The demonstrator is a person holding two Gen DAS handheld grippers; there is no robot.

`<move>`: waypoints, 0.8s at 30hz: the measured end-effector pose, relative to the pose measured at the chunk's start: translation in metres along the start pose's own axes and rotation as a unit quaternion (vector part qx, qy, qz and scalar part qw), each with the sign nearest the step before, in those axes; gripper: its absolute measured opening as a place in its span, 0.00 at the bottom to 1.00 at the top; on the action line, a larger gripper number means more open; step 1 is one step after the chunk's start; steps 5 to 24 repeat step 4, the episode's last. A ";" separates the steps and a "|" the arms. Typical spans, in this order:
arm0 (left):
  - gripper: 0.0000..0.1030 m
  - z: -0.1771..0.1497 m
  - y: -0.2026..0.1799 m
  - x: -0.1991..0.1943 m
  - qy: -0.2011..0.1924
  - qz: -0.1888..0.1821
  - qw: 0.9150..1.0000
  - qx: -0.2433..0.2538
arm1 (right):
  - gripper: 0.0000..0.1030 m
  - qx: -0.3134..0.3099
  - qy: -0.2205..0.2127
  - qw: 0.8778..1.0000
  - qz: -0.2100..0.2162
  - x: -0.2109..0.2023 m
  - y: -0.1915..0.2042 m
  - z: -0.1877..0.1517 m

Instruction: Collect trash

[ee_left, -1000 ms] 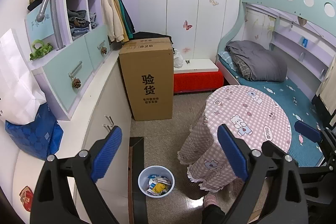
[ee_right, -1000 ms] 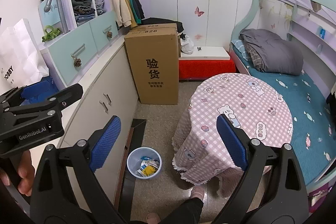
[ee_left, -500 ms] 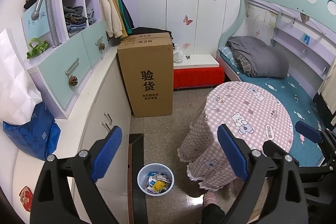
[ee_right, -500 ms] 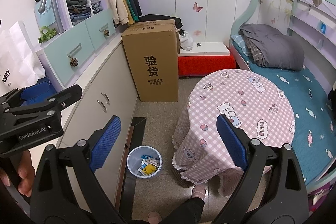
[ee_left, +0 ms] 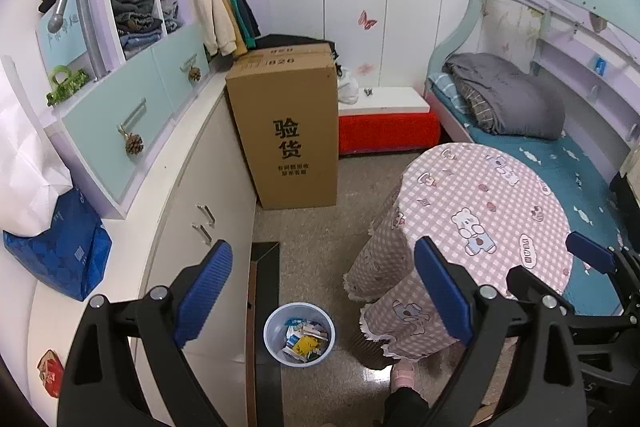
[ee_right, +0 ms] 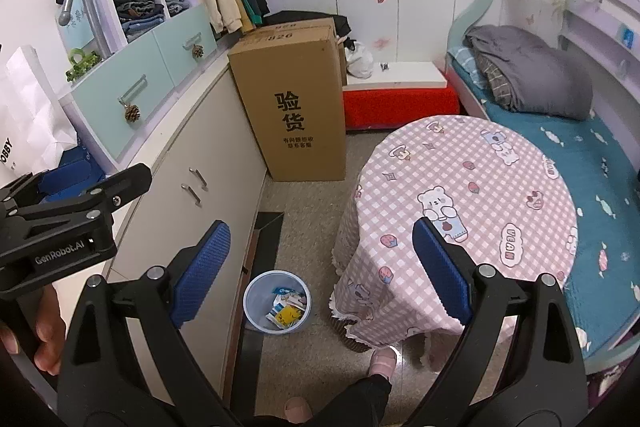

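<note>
A small pale blue bin (ee_left: 299, 334) (ee_right: 277, 302) stands on the floor beside the white cabinet, holding several wrappers and packets (ee_left: 305, 339) (ee_right: 286, 311). My left gripper (ee_left: 323, 290) hangs high above it, open, with nothing between its blue pads (ee_left: 204, 286). My right gripper (ee_right: 321, 267) is also open and empty, held high over the floor by the bin. The left gripper's black body (ee_right: 60, 223) shows at the left of the right wrist view, with a hand (ee_right: 44, 339) on it. The round table (ee_left: 480, 211) (ee_right: 472, 195) has a pink checked cloth with nothing on top.
A tall cardboard box (ee_left: 288, 131) stands against the cabinet (ee_left: 208, 227). A red-sided step (ee_left: 386, 123) and a bed (ee_left: 532, 147) with a grey quilt lie beyond. A blue bag (ee_left: 60, 247) sits on the counter. The person's slippered feet (ee_right: 382, 363) are on the floor by the table.
Both views have shifted slightly; the bin and table sit a little lower and nearer in frame. Both grippers stayed open and empty.
</note>
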State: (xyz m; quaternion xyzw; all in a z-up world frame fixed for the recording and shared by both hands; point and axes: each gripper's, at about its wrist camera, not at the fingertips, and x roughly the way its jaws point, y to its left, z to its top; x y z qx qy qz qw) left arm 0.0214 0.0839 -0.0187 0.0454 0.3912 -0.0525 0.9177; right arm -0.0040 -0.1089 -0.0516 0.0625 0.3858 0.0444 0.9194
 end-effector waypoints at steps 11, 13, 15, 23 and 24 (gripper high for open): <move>0.88 0.008 -0.016 0.027 0.029 0.016 0.999 -0.001 | 0.88 0.001 0.019 1.000 0.010 0.028 -0.026 0.012; 0.88 0.008 -0.016 0.027 0.029 0.016 0.999 -0.001 | 0.88 0.001 0.019 1.000 0.010 0.028 -0.026 0.012; 0.88 0.008 -0.016 0.027 0.029 0.016 0.999 -0.001 | 0.88 0.001 0.019 1.000 0.010 0.028 -0.026 0.012; 0.88 0.008 -0.016 0.027 0.029 0.016 0.999 -0.001 | 0.88 0.001 0.019 1.000 0.010 0.028 -0.026 0.012; 0.88 0.008 -0.016 0.027 0.029 0.016 0.999 -0.001 | 0.88 0.001 0.019 1.000 0.010 0.028 -0.026 0.012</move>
